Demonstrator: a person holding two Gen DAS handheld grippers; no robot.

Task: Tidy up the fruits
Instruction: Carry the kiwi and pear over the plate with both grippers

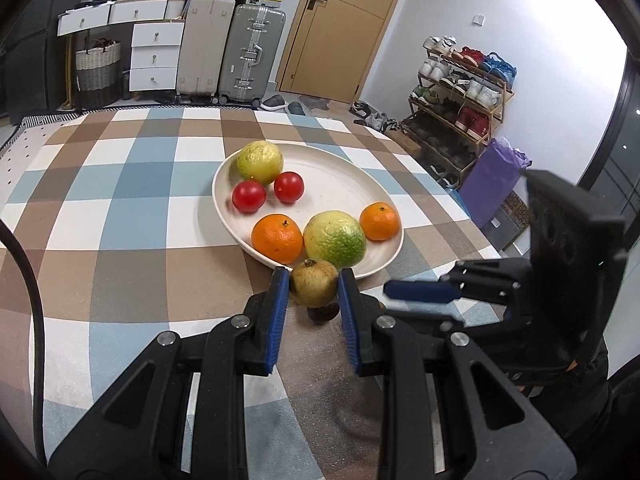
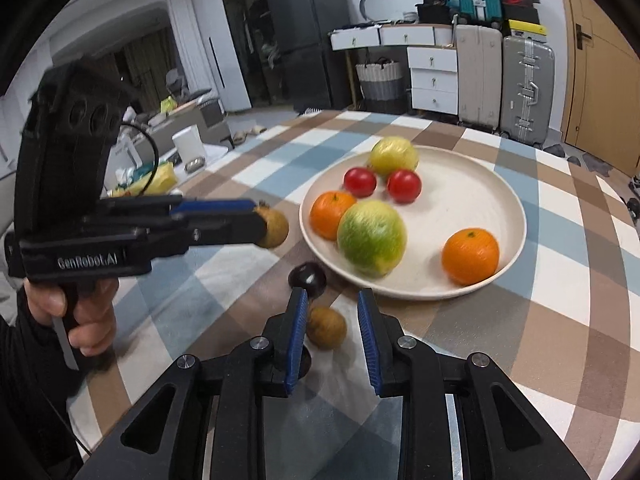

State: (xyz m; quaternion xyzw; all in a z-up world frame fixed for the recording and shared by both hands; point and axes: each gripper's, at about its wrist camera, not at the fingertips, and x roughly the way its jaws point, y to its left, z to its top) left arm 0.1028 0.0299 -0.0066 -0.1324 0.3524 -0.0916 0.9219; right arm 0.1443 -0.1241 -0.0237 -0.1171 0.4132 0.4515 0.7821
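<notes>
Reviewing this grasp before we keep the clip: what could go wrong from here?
1. The left gripper pinches the brown fruit only at its fingertips; it could slip out above the dark fruit.
2. Setting it on the plate may nudge the green fruit at the near rim.
3. The right gripper hangs close above a second brown fruit.

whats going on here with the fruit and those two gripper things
A person is sorting fruit onto a cream plate on a checked tablecloth. The left gripper is shut on a small brownish fruit, held just short of the plate's near rim. The right gripper is empty, above another brown fruit on the cloth, near a dark fruit. Two oranges, two tomatoes and two green-yellow fruits already sit on the plate.
</notes>
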